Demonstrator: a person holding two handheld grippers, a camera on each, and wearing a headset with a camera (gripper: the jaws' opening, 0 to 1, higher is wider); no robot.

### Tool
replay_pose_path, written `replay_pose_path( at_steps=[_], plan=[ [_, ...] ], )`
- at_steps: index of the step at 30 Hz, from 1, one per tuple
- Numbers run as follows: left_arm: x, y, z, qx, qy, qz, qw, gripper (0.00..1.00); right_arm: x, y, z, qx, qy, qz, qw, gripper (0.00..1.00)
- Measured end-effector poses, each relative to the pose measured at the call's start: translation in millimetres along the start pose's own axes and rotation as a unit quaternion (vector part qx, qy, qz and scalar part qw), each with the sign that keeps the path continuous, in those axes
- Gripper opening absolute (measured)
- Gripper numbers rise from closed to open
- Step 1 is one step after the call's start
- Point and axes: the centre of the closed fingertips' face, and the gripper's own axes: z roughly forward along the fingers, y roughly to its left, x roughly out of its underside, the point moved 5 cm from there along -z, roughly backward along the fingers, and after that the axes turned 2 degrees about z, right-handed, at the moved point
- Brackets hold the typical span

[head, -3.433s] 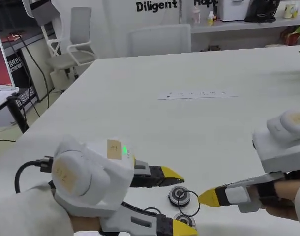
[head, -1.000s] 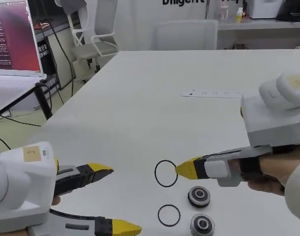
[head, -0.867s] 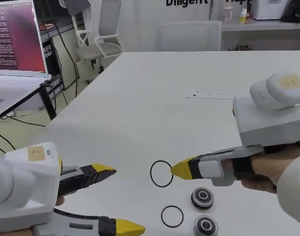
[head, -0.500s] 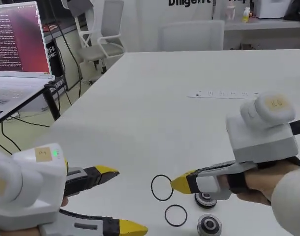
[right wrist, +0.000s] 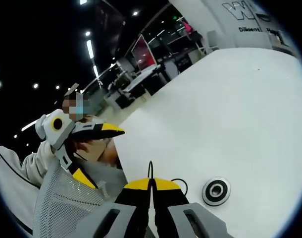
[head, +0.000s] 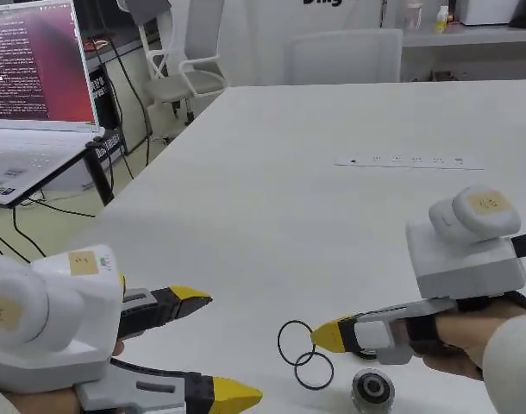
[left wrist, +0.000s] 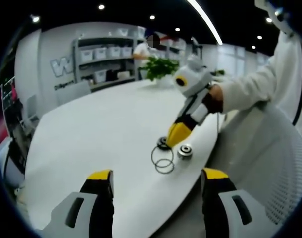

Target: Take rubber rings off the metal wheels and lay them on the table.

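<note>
Two thin black rubber rings lie overlapping on the white table: one ring is pinched at its edge by my right gripper, which is shut; the other ring lies just nearer to me. In the right gripper view the ring rises from between the shut jaws. One metal wheel stands bare beside them, also the wheel. A second wheel peeks out behind the right gripper. My left gripper hangs open and holds nothing, left of the rings.
The table's near edge runs just below the rings and wheels. A white power strip lies farther out on the table. A lit laptop sits on a side desk to the left, with office chairs beyond.
My right gripper has drawn its ring toward me until it overlaps the second ring, and its body now covers one wheel. The left gripper stays open in place.
</note>
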Motion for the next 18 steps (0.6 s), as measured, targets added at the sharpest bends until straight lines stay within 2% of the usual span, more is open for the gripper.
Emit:
replay_pose_path(
  at_steps=[7, 11, 18],
  plan=[
    [1.3, 0.8, -0.3, -0.005, 0.006, -0.001, 1.0000, 0.72, 2.3, -3.9, 2.1, 0.002, 0.005, 0.002, 1.0000, 0.00],
    [0.1, 1.0, -0.7, -0.011, 0.002, -0.004, 0.9999, 0.71, 6.1, -7.7, 3.5, 0.006, 0.010, 0.011, 0.9999, 0.00],
    [-1.0, 0.4, -0.4, -0.013, 0.001, -0.006, 0.9999, 0.71, 12.8, -9.5, 6.3, 0.007, 0.028, 0.014, 0.9995, 0.00]
  ],
)
